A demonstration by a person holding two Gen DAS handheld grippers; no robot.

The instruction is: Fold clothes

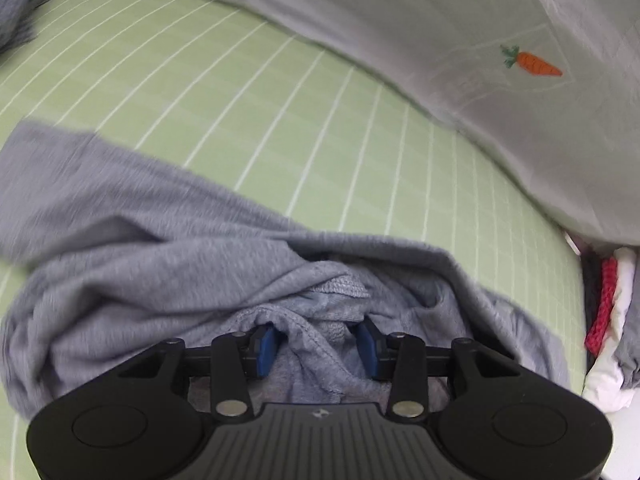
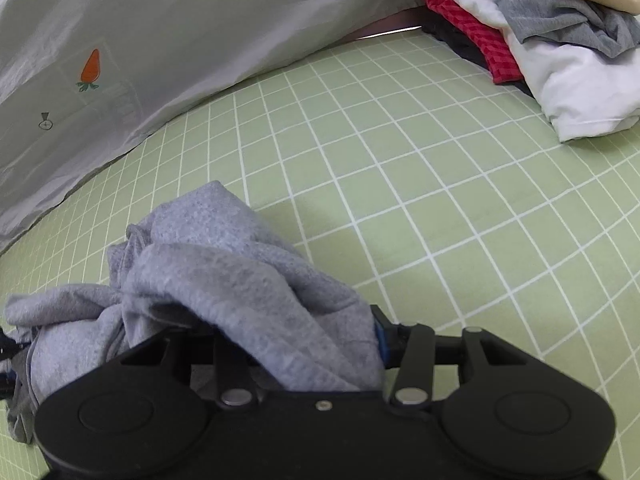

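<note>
Free room: green checked sheet (image 2: 420, 184) is lying bare mid-frame
Obstacles: clothes pile (image 2: 560, 60) is crowding upper right; grey curtain (image 2: 160, 40) is walling upper left

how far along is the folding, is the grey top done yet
Done: a stack of clothes sits at the far edge of the green sheet, though how neatly folded is unclear. In hand: the grey top is bunched and creased, with fabric between the pads of the left gripper and draped over the right gripper. Left: spread it flat, fold it, add it to the stack.
</note>
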